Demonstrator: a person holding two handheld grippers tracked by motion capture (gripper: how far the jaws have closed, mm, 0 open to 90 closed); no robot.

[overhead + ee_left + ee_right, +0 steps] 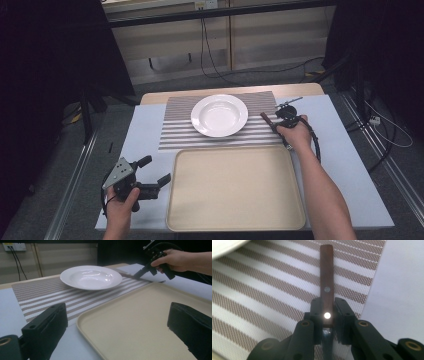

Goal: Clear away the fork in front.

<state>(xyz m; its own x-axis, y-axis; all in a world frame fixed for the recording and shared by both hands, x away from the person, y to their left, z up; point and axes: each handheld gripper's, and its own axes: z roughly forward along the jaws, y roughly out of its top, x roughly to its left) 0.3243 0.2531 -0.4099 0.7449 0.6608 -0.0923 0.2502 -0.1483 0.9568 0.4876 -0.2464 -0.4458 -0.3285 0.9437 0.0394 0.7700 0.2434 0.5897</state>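
My right gripper (327, 312) has its jaws closed on the wooden handle of a knife (326, 277), clamped near the rivet end; the handle reaches out past the jaws over the striped mat (262, 290), close to the mat's right edge, and a bit of blade shows beneath the jaws. From above I see this gripper (278, 122) just right of the plate (219, 115), over the mat's (175, 131) right edge toward the table's (345, 150) far right, with the knife (266, 119) pointing at the plate. My left gripper (152, 172) sits at the table's near left corner, jaws spread wide with nothing between them, just beside the tray's (235, 190) left rim. Along its jaws I see the tray (140, 322), the white plate (91, 277) on the mat (37, 297) beyond, and the other hand (175, 260) with its gripper (143, 270) farther off. The tray lies along the near edge, touching the mat.
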